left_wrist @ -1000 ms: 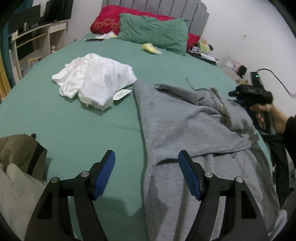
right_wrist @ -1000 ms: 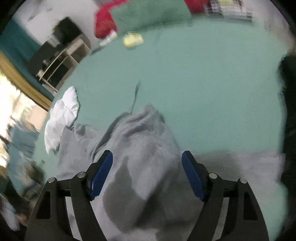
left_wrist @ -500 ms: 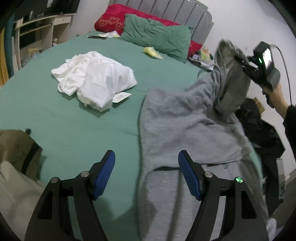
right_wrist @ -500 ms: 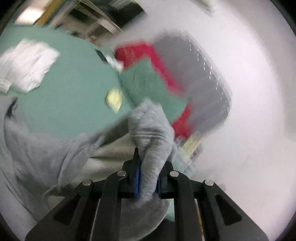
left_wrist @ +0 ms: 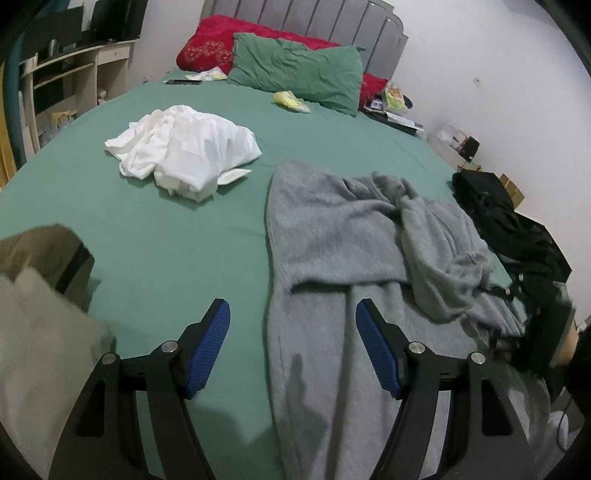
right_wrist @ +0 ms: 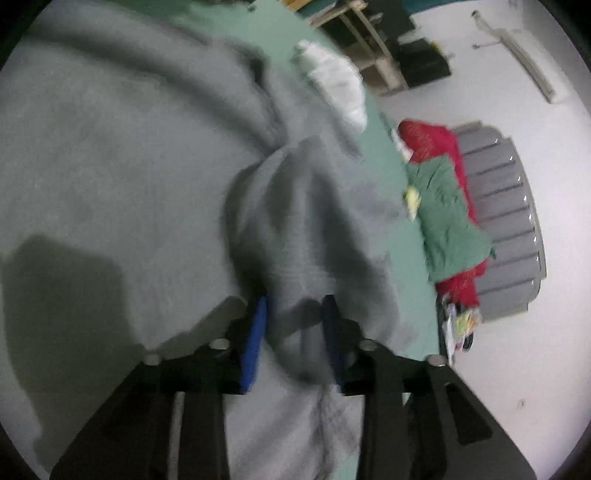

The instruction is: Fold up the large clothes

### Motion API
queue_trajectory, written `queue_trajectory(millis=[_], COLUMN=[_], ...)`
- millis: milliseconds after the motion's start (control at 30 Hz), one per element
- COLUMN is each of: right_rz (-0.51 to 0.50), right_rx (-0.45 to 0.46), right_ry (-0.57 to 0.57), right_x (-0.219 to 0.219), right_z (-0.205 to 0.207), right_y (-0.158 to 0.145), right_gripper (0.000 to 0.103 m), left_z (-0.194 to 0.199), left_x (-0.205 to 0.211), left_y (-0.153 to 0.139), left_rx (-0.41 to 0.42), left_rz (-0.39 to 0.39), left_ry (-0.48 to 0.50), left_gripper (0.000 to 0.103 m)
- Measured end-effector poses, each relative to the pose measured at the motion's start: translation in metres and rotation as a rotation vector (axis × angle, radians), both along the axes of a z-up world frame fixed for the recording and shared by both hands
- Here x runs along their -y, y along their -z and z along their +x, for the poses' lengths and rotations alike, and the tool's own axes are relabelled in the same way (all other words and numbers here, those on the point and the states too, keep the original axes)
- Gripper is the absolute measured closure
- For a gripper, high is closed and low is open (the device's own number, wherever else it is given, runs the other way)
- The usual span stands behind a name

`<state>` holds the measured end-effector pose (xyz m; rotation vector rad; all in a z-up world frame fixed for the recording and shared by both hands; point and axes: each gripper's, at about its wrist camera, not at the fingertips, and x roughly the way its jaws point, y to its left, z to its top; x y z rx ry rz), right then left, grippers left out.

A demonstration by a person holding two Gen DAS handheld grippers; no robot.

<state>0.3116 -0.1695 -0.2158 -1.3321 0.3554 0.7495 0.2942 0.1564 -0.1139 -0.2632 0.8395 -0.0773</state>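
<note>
Bed (left_wrist: 155,236) holds one gray garment (left_wrist: 332,236), apparently tool-pinched (right_wrist: 295,325).

Count: one grey sweatshirt (left_wrist: 354,236); one white garment (left_wrist: 184,151), crumpled; one beige garment (left_wrist: 33,295); one green pillow (left_wrist: 295,70); one red pillow (left_wrist: 210,51); one black bag (left_wrist: 509,225); two claws in total.

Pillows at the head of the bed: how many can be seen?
2. A green pillow lies in front, near the grey headboard. A red pillow lies behind it, showing at both its ends. More may be hidden behind them.
</note>
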Motion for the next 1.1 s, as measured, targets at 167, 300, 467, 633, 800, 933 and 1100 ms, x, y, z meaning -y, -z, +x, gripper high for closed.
queue_trajectory(millis=[167,300,467,633,800,933,1100], right_rz=[0.073,0.312,0.57,0.584,0.545,0.662,0.752], right_rx=[-0.072,-0.125,-0.327,-0.81,-0.761,-0.701,-0.659], right_ry=[0.117,0.212,0.334,0.503,0.469,0.548,0.715], right_x=[0.032,0.017,-0.04,-0.043,-0.003,0.064,0.162], right_z=[-0.013,0.011,0.074,0.099,0.033,0.013,-0.026], right_y=[-0.024,-0.074,-0.092,-0.023,-0.021,-0.055,-0.066], right_gripper=[0.035,0.035,0.035,0.035,0.034,0.034,0.034], left_z=[-0.023,-0.033,-0.038,-0.055,-0.092,-0.131,-0.18], left_x=[0.008,0.014,0.021,0.023,0.027,0.028,0.032], left_y=[-0.005,-0.006,0.0,0.009,0.017,0.022,0.019], left_rx=[0.004,-0.007,-0.031,-0.049,-0.06,-0.06,-0.028], left_rz=[-0.05,-0.077,-0.058,-0.031,-0.018,-0.027,-0.047], left_ry=[-0.011,0.007,0.032,0.03,0.014,-0.026,-0.093], left_gripper=[0.029,0.029,0.029,0.029,0.029,0.029,0.029])
